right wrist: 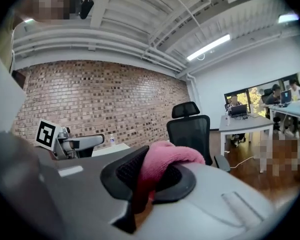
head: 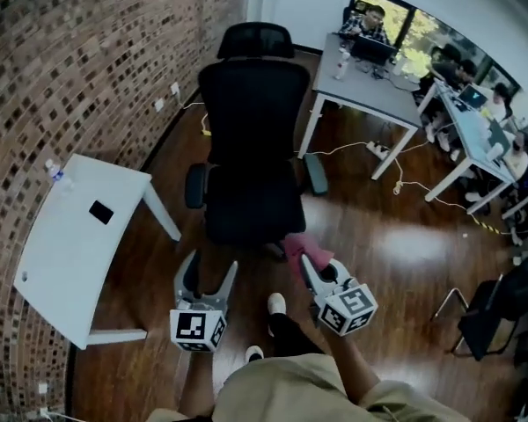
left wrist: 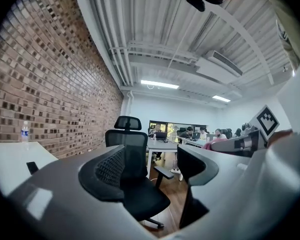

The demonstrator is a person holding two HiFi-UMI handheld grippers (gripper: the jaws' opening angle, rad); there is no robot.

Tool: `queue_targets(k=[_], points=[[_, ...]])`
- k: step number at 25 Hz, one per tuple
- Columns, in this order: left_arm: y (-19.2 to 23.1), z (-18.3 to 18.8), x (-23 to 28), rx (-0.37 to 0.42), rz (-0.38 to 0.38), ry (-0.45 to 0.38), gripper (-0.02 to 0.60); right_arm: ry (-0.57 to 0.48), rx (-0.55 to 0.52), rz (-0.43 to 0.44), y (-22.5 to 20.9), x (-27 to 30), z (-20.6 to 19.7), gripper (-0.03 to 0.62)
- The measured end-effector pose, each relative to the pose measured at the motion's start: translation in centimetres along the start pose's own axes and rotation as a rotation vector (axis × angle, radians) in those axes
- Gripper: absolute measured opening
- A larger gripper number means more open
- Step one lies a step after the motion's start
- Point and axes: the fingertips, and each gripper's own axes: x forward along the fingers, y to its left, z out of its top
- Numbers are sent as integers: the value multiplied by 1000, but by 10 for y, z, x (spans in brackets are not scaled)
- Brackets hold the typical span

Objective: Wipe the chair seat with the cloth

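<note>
A black office chair (head: 251,148) with a mesh back and headrest stands in front of me; its seat (head: 253,214) faces me. The same chair (left wrist: 135,179) shows ahead in the left gripper view, and the chair (right wrist: 192,131) shows again in the right gripper view. My right gripper (head: 304,258) is shut on a pink cloth (head: 296,246), just off the seat's front right corner. The cloth (right wrist: 162,166) bulges between the right jaws. My left gripper (head: 207,275) is open and holds nothing, a little short of the seat's front left corner.
A white table (head: 70,244) with a phone (head: 101,212) and a water bottle (head: 55,174) stands at the left by the brick wall. A grey desk (head: 370,90) with a laptop stands behind the chair at the right. People sit at desks far right. A cable lies on the wooden floor (head: 396,244).
</note>
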Motion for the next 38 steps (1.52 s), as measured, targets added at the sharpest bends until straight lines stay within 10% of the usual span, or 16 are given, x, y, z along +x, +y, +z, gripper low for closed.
queue_targets(k=[16, 26, 38], points=[[81, -83, 348, -51, 16, 121, 311, 130, 29, 110, -252, 269, -26, 20], [167, -256, 440, -143, 10, 394, 310, 335, 46, 234, -289, 470, -163, 20], [183, -442, 417, -223, 12, 715, 290, 461, 206, 415, -237, 701, -345, 20]])
